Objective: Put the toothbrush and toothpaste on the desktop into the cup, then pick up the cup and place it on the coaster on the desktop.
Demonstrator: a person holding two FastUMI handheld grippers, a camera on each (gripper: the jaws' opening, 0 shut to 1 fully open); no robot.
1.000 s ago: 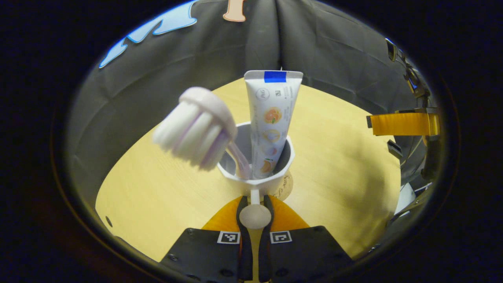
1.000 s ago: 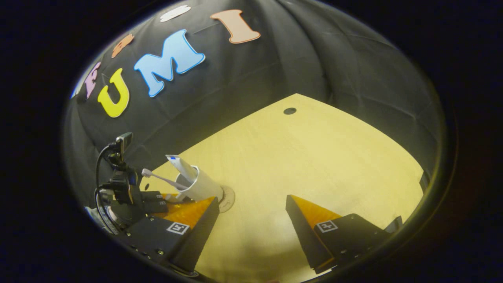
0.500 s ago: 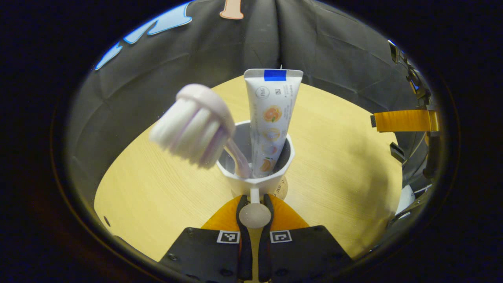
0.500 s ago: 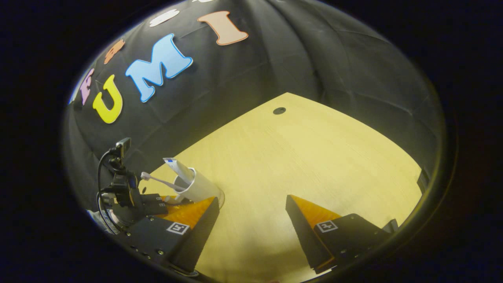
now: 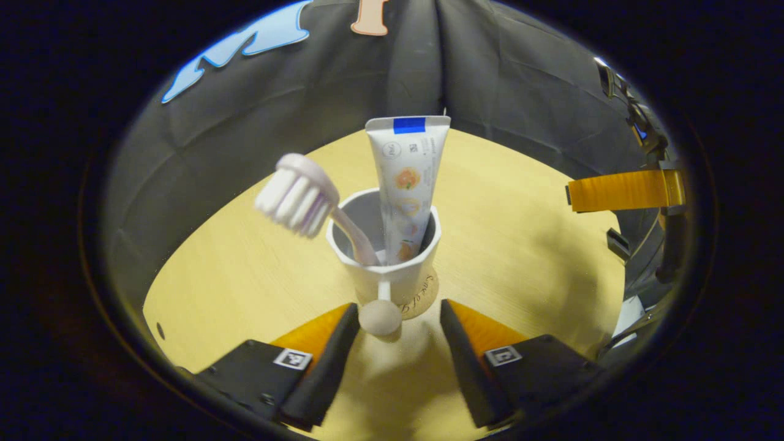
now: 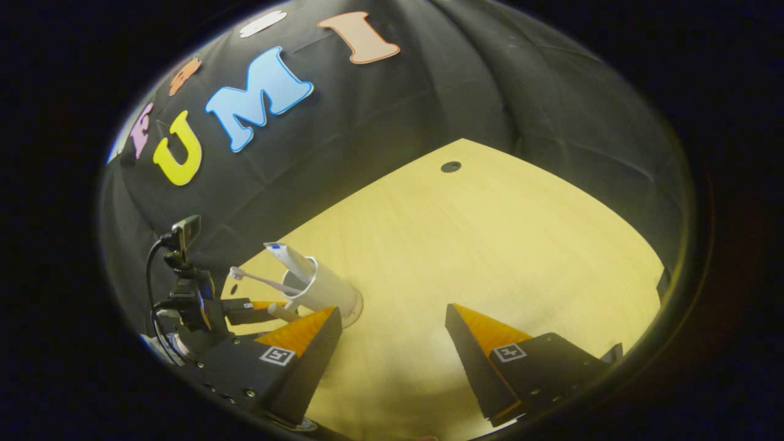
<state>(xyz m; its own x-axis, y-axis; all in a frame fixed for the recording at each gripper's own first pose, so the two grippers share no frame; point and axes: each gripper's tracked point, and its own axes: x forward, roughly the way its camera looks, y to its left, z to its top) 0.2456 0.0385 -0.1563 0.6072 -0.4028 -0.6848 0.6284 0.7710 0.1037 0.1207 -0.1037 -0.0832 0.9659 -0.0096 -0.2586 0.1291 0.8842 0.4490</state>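
Cup (image 5: 392, 260) sitting on the coaster (image 5: 424, 297) just ahead of our left gripper (image 5: 395, 321) — fingers spread wide, touching nothing, toothbrush (image 5: 306, 199) and toothpaste (image 5: 405, 177) standing inside, our right gripper (image 6: 392, 321) hanging wide open over bare desktop (image 6: 490, 245), cup at its left.

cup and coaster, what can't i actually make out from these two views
- Coaster, left gripper view: a brown sliver past the cup's base; the cup hides the rest, so centring is unclear.
- Cup bottom inside: hidden by its wall; toothbrush and toothpaste lower ends unseen.
- Right gripper view: cup base partly behind the right gripper's near finger; toothbrush too small for detail.
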